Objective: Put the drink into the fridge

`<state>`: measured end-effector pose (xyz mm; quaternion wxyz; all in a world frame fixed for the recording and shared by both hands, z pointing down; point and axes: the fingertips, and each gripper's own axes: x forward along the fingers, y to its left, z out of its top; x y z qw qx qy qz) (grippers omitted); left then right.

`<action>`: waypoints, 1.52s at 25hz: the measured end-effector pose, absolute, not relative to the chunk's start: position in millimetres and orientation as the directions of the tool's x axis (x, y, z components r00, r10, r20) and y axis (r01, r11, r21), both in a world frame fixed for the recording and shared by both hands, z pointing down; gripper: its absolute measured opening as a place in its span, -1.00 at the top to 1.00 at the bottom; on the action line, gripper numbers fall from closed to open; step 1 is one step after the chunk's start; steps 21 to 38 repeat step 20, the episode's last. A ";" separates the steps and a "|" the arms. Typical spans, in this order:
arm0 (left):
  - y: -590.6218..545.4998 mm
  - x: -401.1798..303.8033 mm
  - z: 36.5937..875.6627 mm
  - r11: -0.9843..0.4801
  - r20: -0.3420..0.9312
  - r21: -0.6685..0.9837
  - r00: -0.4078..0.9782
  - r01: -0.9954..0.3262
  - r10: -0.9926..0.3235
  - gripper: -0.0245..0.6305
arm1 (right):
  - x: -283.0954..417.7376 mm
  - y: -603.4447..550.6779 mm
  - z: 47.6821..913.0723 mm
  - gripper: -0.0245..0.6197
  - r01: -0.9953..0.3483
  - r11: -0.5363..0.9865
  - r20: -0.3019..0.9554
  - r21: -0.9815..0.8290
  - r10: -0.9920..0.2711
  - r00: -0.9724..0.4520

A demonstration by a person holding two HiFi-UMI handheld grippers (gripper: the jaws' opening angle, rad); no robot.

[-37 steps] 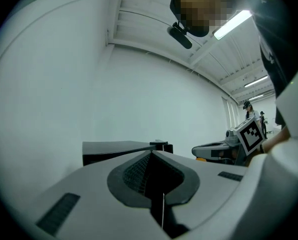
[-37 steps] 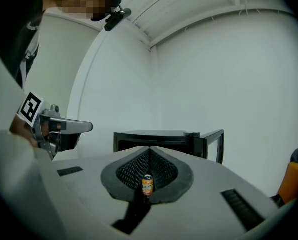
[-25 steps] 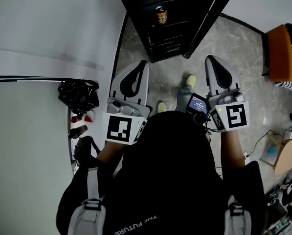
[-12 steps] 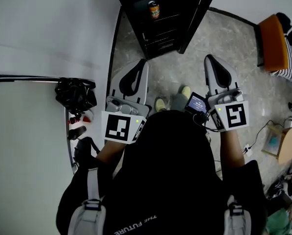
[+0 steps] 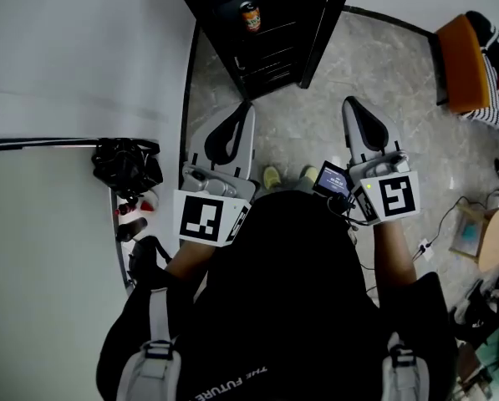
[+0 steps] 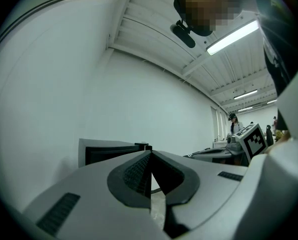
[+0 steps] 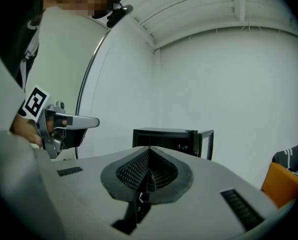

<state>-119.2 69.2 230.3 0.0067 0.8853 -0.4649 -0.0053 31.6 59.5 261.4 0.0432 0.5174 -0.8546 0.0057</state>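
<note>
Two grippers point level, side by side, each with its jaws pressed together and nothing between them: the left gripper (image 5: 246, 109) and the right gripper (image 5: 350, 103). Each carries one marker cube (image 5: 207, 218) at its rear. Between them, at 6 o'clock from the tips, two shoes (image 5: 272, 177) show, half hidden by the person's dark top.

One can (image 5: 250, 17) stands upright on a shelf inside one black fridge (image 5: 270, 61), at 12 o'clock from the left gripper and well apart from both. Its one door (image 5: 323, 23) stands open at the right. The fridge's top is cut off by the edge of the head view, its inside is dark, and the can's label is too small to read. Neither gripper view shows the can.

One orange chair (image 5: 462, 65) sits at 2 o'clock, partly cut off. One black bag (image 5: 128, 164) lies at 9 o'clock.
</note>
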 end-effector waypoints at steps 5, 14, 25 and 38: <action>69.6 -114.4 236.1 -0.578 0.000 0.033 0.579 -0.815 -0.815 0.89 | 33.9 64.0 266.4 0.88 -0.887 0.460 0.091 0.034 -0.885 -0.456; 73.3 -109.3 235.1 -0.597 -0.017 0.032 0.597 -0.802 -0.802 0.89 | 37.7 76.0 275.3 0.89 -0.889 0.457 0.121 0.031 -0.885 -0.450; 75.8 -111.5 236.0 -0.600 -0.012 0.036 0.600 -0.799 -0.800 0.89 | 38.0 77.4 273.3 0.88 -0.892 0.450 0.125 0.037 -0.888 -0.442; 75.8 -111.5 236.0 -0.600 -0.012 0.036 0.600 -0.799 -0.800 0.89 | 38.0 77.4 273.3 0.88 -0.892 0.450 0.125 0.037 -0.888 -0.442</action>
